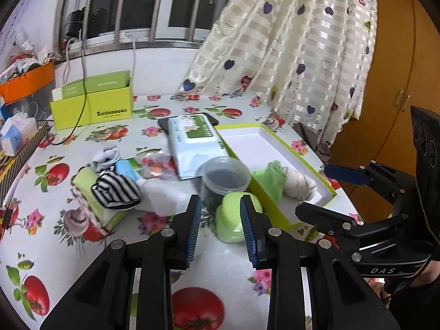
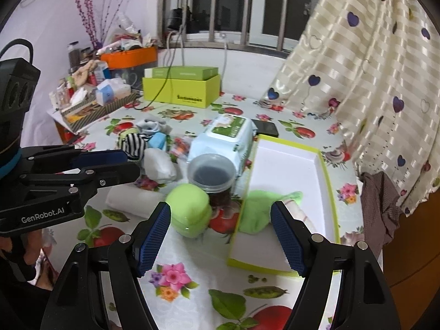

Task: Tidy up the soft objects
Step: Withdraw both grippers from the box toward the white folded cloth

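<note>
Hovering low over a table (image 1: 220,275) covered in a tomato-and-flower oilcloth, the left gripper (image 1: 220,209) stands with its blue-padded jaws apart, a rolled lime-green sock (image 1: 229,225) lying just past them, seemingly untouched. The right gripper (image 2: 220,214) is spread wide above the near end of a shallow yellow-green box lid (image 2: 327,181), which holds a green sock (image 2: 254,211) and a cream one. Behind lie a clear plastic jar (image 2: 211,174), a wet-wipes pack (image 2: 222,137), and striped socks (image 1: 115,191).
</note>
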Tool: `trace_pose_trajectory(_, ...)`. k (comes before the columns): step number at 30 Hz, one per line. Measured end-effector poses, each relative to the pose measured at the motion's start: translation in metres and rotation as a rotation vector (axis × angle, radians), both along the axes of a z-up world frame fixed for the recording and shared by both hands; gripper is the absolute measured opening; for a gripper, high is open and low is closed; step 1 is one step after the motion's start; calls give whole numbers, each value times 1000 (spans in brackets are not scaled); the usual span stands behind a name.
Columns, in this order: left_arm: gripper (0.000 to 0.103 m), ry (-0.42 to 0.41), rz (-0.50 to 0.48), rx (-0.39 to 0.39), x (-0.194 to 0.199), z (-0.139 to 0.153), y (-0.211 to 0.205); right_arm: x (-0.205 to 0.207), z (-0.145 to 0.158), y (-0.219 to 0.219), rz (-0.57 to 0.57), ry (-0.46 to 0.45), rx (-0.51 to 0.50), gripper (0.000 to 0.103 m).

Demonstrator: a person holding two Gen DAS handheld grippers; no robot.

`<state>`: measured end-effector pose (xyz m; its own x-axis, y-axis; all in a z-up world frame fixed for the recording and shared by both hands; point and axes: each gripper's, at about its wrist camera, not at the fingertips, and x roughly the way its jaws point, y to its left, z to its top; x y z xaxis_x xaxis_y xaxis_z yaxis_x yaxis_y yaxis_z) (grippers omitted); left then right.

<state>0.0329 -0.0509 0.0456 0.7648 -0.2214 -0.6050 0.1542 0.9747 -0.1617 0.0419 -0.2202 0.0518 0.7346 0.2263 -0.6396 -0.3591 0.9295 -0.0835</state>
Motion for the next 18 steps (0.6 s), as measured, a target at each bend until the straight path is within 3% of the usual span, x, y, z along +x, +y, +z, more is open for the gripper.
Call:
trace_pose_trajectory(8,31,-6,35,-43,-13,-6,31,-3,-2,22,73,-1,8,76)
trace_pose_trajectory(18,31,33,85,-7,-18,-19,57,-10,-4,37,155,-8,5,75)
